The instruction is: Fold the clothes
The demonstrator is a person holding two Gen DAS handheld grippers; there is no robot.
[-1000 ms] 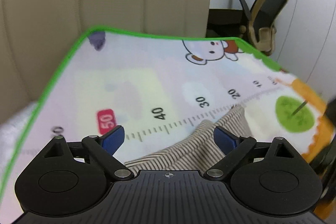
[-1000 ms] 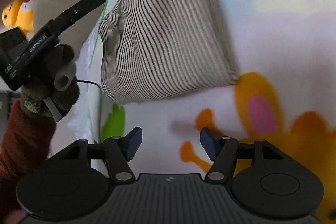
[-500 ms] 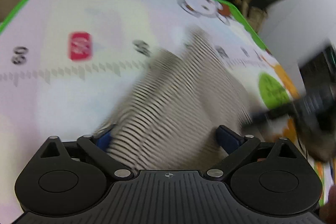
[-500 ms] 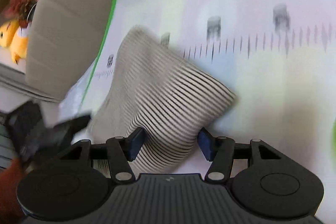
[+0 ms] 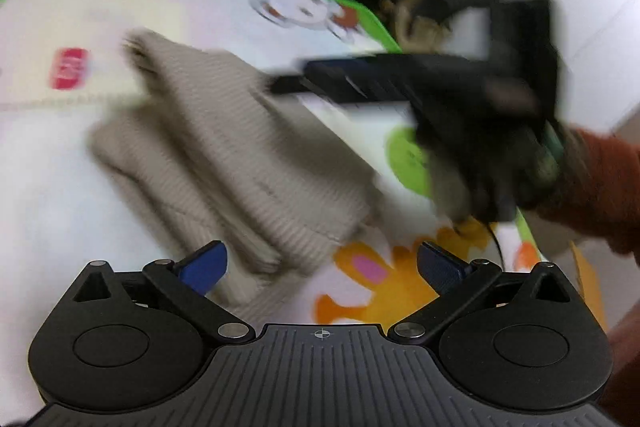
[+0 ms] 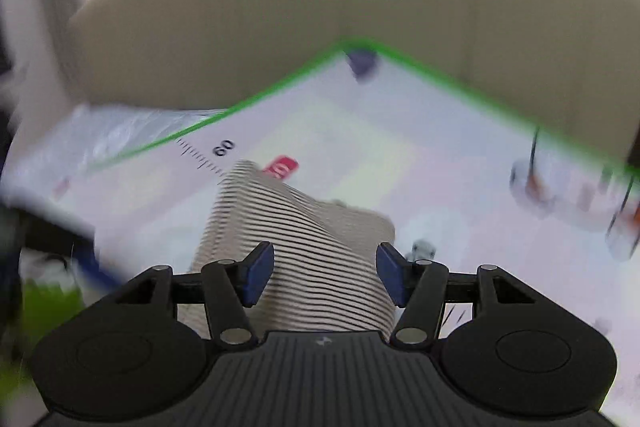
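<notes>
One striped garment (image 5: 224,155) lies folded on the green-edged play mat (image 5: 48,211). Two grippers work over it: the left gripper (image 5: 322,265) spread wide and empty, the right gripper (image 6: 325,275) half apart, cloth between its fingers (image 6: 258,273), pads not visibly pressing.

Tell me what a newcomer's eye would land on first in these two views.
First the striped folded garment, lying mid-mat on the cartoon play mat with its bright green border. Next, in the left wrist view, the right tongs, blurred, reach in from the right above the garment, held by a hand in a rust sleeve. The left tongs stand wide open, empty.
</notes>
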